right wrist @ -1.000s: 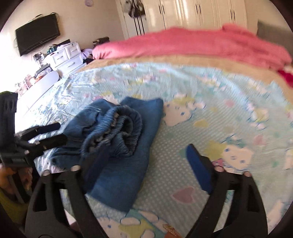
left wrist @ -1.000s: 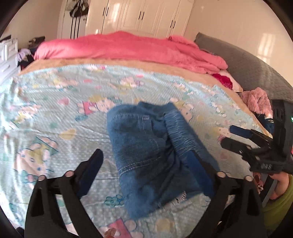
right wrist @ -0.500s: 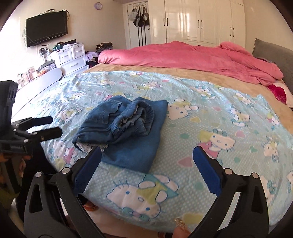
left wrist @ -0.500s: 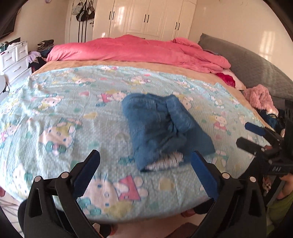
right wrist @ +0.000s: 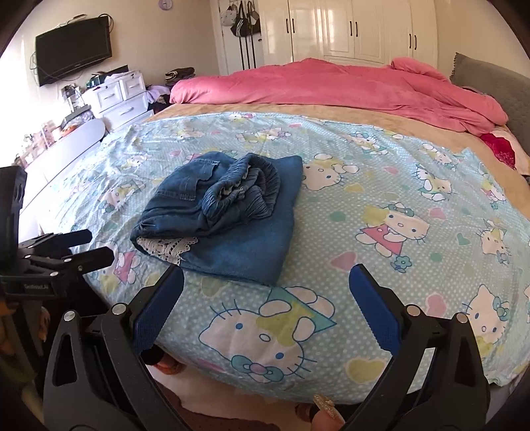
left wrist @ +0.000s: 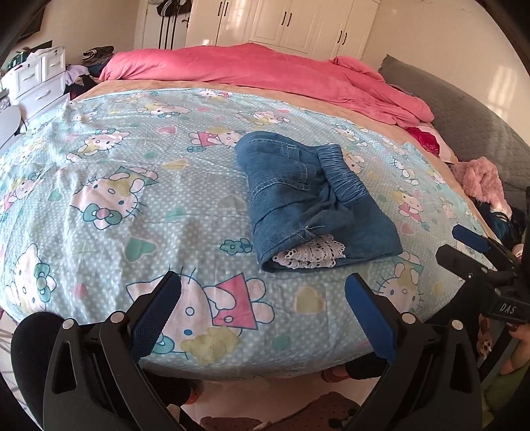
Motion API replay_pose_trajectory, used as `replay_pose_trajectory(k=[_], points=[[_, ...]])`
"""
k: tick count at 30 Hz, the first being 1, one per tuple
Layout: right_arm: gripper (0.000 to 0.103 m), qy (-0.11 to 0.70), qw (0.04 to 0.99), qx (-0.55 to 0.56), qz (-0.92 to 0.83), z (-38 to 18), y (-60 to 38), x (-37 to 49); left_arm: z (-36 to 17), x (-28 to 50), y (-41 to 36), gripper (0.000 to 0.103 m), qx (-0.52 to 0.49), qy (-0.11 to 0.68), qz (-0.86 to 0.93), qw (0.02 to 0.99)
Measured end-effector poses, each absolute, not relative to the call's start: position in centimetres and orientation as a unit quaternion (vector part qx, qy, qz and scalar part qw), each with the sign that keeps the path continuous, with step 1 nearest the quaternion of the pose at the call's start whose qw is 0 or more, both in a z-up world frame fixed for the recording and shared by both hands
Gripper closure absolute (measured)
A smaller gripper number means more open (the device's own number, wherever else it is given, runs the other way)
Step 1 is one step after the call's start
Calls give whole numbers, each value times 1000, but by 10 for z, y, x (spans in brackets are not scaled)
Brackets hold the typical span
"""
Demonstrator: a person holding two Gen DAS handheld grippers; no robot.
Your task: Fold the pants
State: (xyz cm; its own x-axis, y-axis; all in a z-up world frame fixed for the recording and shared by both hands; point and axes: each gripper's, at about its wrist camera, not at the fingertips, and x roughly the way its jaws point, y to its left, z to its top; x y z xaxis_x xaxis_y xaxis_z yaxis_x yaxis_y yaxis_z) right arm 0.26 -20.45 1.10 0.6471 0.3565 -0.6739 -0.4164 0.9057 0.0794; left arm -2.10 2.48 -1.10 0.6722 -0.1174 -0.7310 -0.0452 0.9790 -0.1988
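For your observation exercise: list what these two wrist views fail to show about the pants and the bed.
- Pants: legs tucked under the fold, length hidden in both views.
- White lace trim: denim covers where it attaches.
- Bed sheet: far end hidden under pink duvet.
- Floor below: blocked by left gripper and right gripper.

Sunlit bedroom: white wardrobes (right wrist: 364, 30) on the far wall, a wall-mounted television (right wrist: 73, 49), white drawers (right wrist: 121, 97) below it.
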Motion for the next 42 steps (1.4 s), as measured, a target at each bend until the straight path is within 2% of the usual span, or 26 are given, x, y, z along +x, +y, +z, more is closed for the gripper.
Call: replay_pose_trajectory(k=[42], points=[[9, 376, 903, -37, 202, 4, -207, 5, -8, -17, 21, 4, -84, 418, -1, 904]])
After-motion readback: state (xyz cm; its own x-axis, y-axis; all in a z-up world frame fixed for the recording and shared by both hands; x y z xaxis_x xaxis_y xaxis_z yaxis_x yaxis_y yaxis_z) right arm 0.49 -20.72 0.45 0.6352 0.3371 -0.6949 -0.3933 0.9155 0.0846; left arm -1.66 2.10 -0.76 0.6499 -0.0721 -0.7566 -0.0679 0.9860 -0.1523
